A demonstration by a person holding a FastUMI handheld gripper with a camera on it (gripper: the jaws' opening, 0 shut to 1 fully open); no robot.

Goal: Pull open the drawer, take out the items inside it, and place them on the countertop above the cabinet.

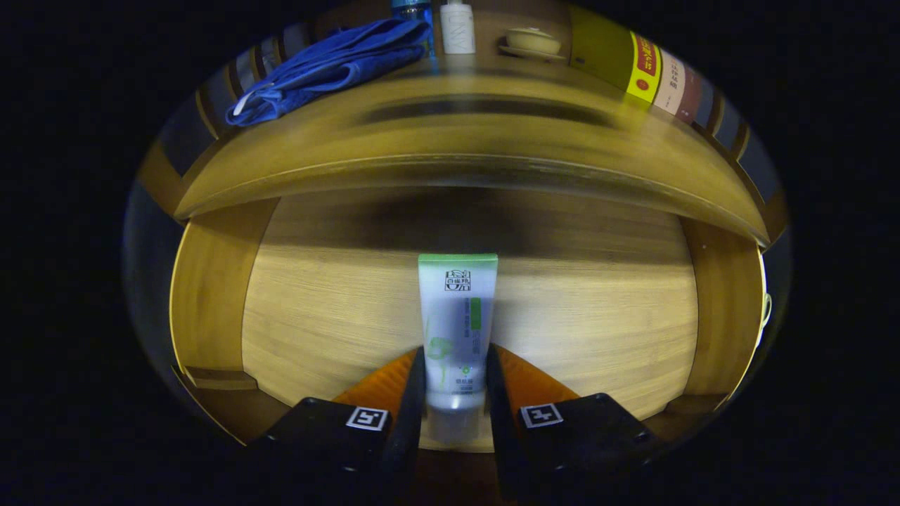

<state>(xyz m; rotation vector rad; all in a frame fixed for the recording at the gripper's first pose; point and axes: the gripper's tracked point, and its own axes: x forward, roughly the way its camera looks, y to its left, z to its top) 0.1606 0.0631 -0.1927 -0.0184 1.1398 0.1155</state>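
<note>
A white tube with a green end (457, 316) stands up between my two fingers, its cap end down at their base. My gripper (453, 358) is shut on the tube, both fingers pressing its sides. Below and beyond it lies the open wooden drawer (337, 309), its floor bare. The cabinet's countertop (450, 133) runs across above the drawer, blurred by motion.
On the countertop lie a folded blue cloth (330, 67), a white bottle (457, 28), a small lidded bowl on a saucer (531, 42) and a yellow box (633, 67). The drawer's side walls (211, 295) rise left and right.
</note>
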